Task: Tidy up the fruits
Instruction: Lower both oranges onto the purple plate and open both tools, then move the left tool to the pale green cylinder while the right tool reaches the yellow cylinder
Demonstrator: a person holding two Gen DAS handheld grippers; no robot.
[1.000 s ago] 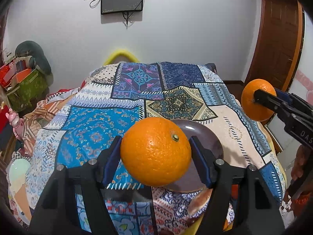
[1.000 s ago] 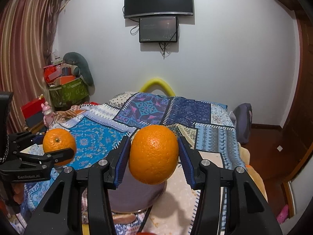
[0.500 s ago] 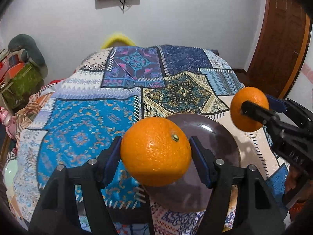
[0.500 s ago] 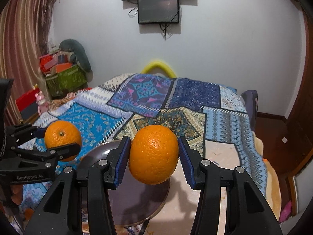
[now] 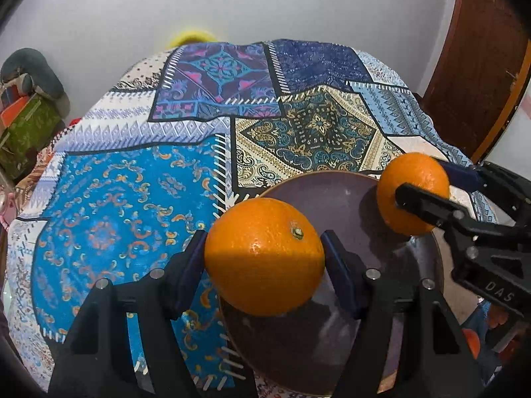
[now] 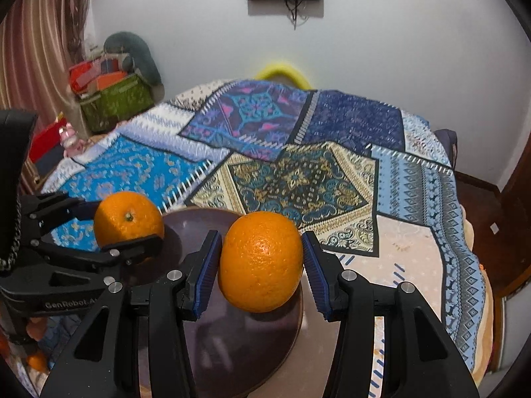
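My left gripper (image 5: 264,258) is shut on an orange (image 5: 264,256) and holds it over the left part of a dark brown plate (image 5: 315,192). My right gripper (image 6: 261,263) is shut on a second orange (image 6: 261,261) over the same plate (image 6: 199,219). In the left wrist view the right gripper (image 5: 428,189) and its orange (image 5: 413,182) hang over the plate's right rim. In the right wrist view the left gripper (image 6: 131,225) and its orange (image 6: 127,217) are at the plate's left rim. Both oranges look just above the plate.
The plate lies on a patchwork cloth (image 5: 132,199) over a table. More orange fruit (image 5: 471,343) shows low at the table's near edge. A green box (image 6: 116,101) stands by the back wall, a wooden door (image 5: 481,59) at the right.
Both grippers have moved forward and down with their oranges, from beside the plate to over it. The two oranges have come closer together.
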